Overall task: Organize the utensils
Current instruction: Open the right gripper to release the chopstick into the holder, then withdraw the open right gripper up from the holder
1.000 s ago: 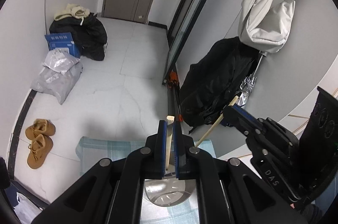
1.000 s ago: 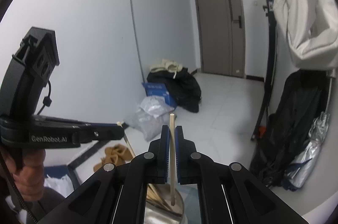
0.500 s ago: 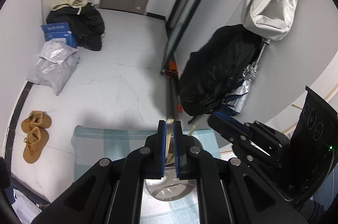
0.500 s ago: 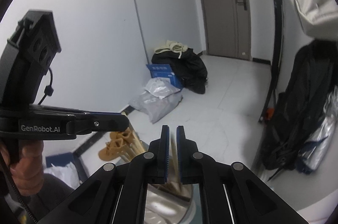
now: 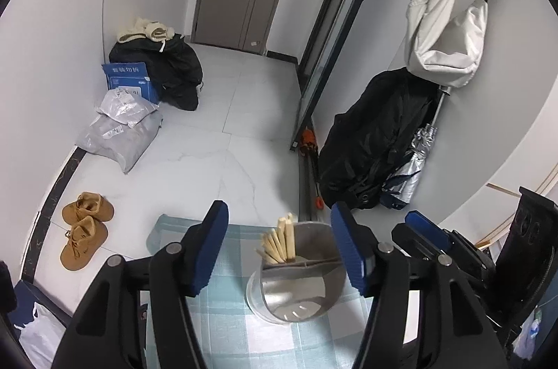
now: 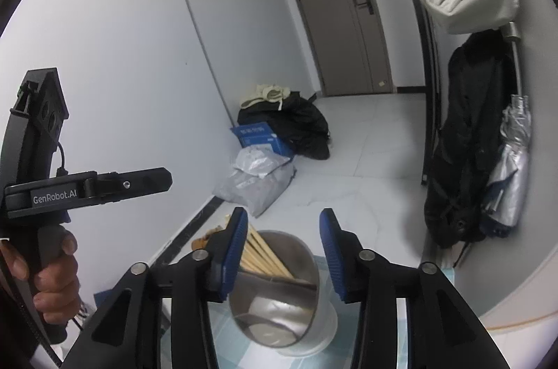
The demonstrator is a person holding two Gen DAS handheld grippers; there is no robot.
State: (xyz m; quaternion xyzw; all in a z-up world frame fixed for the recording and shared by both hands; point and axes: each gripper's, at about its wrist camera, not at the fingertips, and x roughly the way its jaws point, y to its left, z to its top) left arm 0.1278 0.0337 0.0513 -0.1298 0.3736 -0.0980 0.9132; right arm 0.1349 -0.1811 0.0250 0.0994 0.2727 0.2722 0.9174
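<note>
The wooden chopsticks [image 5: 279, 241] stand bundled in one compartment of the steel utensil holder [image 5: 300, 282], which rests on the checked cloth [image 5: 223, 327]. The left gripper [image 5: 279, 247] and the right gripper [image 6: 283, 259] both hover above the holder, jaws apart and empty. Judgement: the chopsticks are light, stiff and smooth; grip any stick near its upper end, across the flat faces. The holder is light and may tip if bumped.

Chopsticks [image 5: 279, 241]: your pale wooden bundle leans in the holder's left compartment.
Holder [image 5: 300, 296]: steel, divided, upright on your checked cloth [image 5: 244, 334].
</note>
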